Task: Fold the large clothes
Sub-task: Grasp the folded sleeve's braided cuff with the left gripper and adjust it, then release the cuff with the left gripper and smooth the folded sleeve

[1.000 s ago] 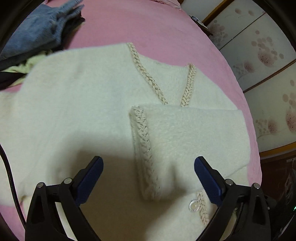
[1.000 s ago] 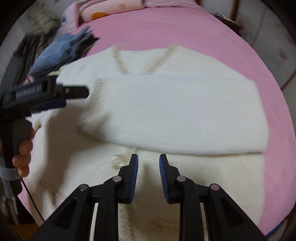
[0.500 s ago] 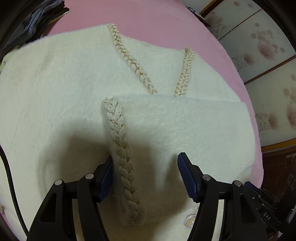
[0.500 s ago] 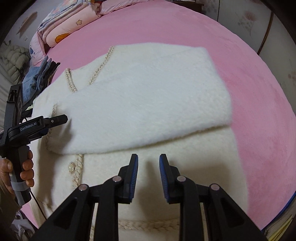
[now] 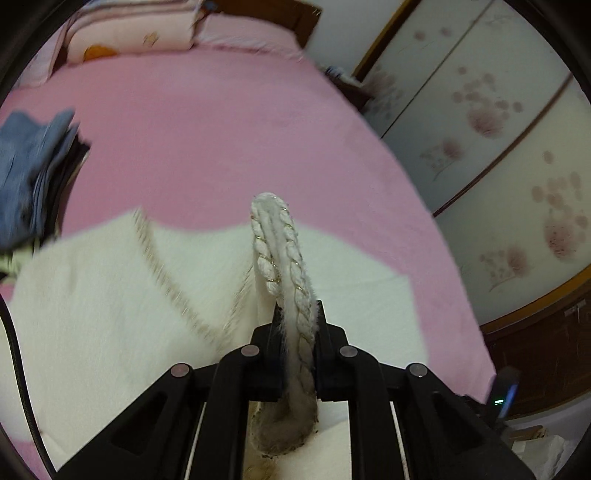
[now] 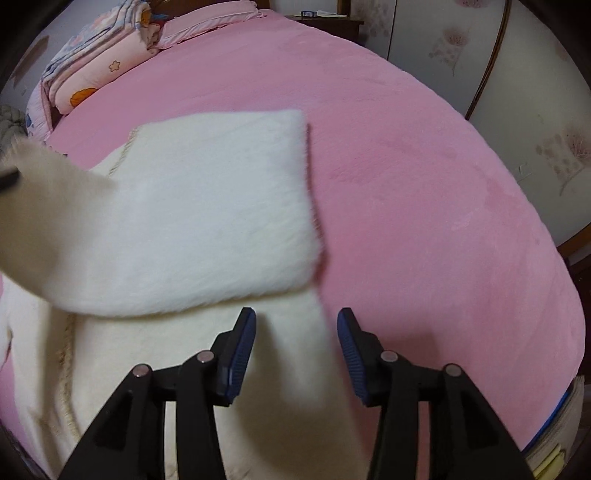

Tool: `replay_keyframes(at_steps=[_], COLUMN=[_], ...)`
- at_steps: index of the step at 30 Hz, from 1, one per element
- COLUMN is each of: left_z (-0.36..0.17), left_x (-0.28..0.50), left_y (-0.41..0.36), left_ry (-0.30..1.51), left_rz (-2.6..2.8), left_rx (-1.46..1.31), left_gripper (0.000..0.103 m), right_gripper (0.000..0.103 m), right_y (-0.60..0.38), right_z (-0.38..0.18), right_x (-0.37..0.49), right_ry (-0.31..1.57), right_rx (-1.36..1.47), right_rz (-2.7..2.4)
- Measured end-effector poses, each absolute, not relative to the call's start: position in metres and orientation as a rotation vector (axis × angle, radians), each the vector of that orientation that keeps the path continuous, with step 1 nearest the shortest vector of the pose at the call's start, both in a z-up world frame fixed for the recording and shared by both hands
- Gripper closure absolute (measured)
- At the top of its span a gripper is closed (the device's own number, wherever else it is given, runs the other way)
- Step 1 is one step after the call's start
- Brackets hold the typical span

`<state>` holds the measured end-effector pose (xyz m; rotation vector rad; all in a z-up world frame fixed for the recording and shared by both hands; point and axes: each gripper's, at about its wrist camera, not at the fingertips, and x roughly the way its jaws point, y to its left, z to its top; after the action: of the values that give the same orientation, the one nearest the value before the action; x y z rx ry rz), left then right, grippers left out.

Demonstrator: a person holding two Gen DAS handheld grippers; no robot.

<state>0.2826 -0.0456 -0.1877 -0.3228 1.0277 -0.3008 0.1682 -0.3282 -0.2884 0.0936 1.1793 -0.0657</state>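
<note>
A cream fuzzy cardigan (image 5: 92, 314) with braided trim lies on the pink bed (image 5: 221, 140). My left gripper (image 5: 297, 325) is shut on the braided cuff (image 5: 284, 258) of the folded sleeve and holds it lifted, the braid standing up between the jaws. In the right wrist view the sleeve (image 6: 207, 221) lies across the cardigan body (image 6: 155, 362), its left end raised. My right gripper (image 6: 297, 350) is open just above the cardigan's right edge, with fabric between its fingers.
Blue and dark clothes (image 5: 29, 166) are piled at the bed's left. Folded pink quilts (image 6: 96, 70) lie at the head of the bed. Floral sliding doors (image 5: 498, 166) stand to the right. A dark nightstand (image 6: 325, 22) is beyond the bed.
My left gripper closed on the sleeve's braided cuff and lifted it. My right gripper opened and moved to the cardigan's right edge.
</note>
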Motion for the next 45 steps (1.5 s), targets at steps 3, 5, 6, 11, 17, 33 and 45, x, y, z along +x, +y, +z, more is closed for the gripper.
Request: replay_keyframes(at_steps=[3, 5, 6, 11, 17, 33, 45], left_z=[-0.169, -0.168, -0.169, -0.208, -0.303, -0.321, -0.311], left_x=[0.295, 0.300, 0.301, 0.295, 0.276, 0.310, 0.337], left_y=[-0.062, -0.062, -0.054, -0.024, 0.012, 0.021, -0.001], left_ry=[0.980, 0.973, 0.981, 1.063, 1.223, 1.214, 1.204], left_rz=[-0.299, -0.258, -0.233, -0.087, 0.052, 0.067, 0.031], left_rx=[-0.312, -0.311, -0.322, -0.352, -0.280, -0.264, -0.227], left_gripper=[0.094, 0.094, 0.094, 0.094, 0.086, 0.035, 0.090], right_gripper=[0.057, 0.057, 0.057, 0.057, 0.057, 0.055, 0.055], right_y=[-0.331, -0.326, -0.324, -0.327, -0.335, -0.353, -0.357], right_z=[-0.299, -0.302, -0.302, -0.304, -0.301, -0.262, -0.311], right_x=[0.186, 0.196, 0.199, 0.199, 0.193, 0.250, 0.337], right_ry=[1.180, 1.175, 1.168, 1.142, 1.191, 1.129, 1.216], right_rx=[0.060, 0.035, 0.019, -0.010, -0.002, 0.114, 0.253], right_rz=[-0.052, -0.038, -0.032, -0.031, -0.046, 0.039, 0.020])
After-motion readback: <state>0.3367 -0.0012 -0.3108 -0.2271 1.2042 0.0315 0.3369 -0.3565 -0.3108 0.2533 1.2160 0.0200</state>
